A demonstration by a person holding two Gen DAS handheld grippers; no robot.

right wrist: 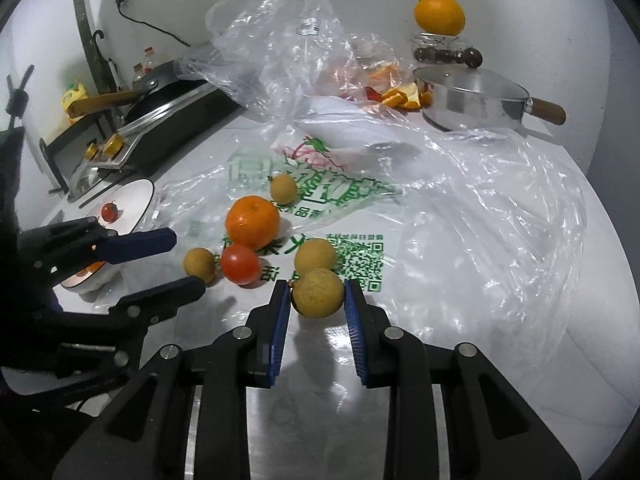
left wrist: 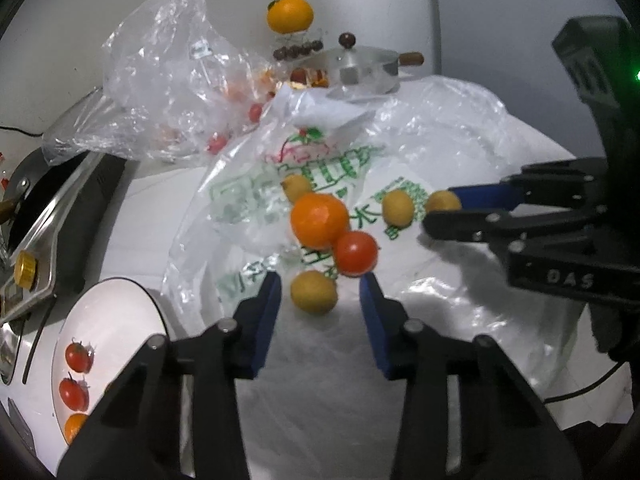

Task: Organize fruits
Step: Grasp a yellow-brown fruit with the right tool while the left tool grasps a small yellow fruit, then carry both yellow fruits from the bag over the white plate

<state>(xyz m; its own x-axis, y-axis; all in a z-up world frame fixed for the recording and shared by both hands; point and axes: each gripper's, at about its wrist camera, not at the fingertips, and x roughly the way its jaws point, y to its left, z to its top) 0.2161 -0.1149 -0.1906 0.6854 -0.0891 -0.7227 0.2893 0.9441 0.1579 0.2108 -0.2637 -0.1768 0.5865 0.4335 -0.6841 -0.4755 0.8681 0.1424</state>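
Observation:
Loose fruit lies on a flattened printed plastic bag (left wrist: 248, 208) (right wrist: 480, 220): a mandarin (left wrist: 319, 220) (right wrist: 252, 222), a cherry tomato (left wrist: 355, 253) (right wrist: 240, 264) and several small yellow-brown longans. My right gripper (right wrist: 317, 284) (left wrist: 438, 210) is shut on one longan (right wrist: 318, 294) (left wrist: 442, 202), its blue pads against both sides. My left gripper (left wrist: 321, 278) (right wrist: 190, 261) is open around another longan (left wrist: 314, 292) (right wrist: 199, 265), with gaps between the pads and the fruit. Two more longans (right wrist: 315, 256) (right wrist: 283, 188) lie free.
A white plate (left wrist: 112, 320) (right wrist: 132, 200) at the left holds cherry tomatoes (left wrist: 79, 356) and an orange fruit. Behind it stands a stove (right wrist: 168, 128) with a frying pan. A crumpled clear bag (right wrist: 272, 40), a lidded steel pan (right wrist: 468, 100) and an orange on a jar (right wrist: 439, 14) fill the back.

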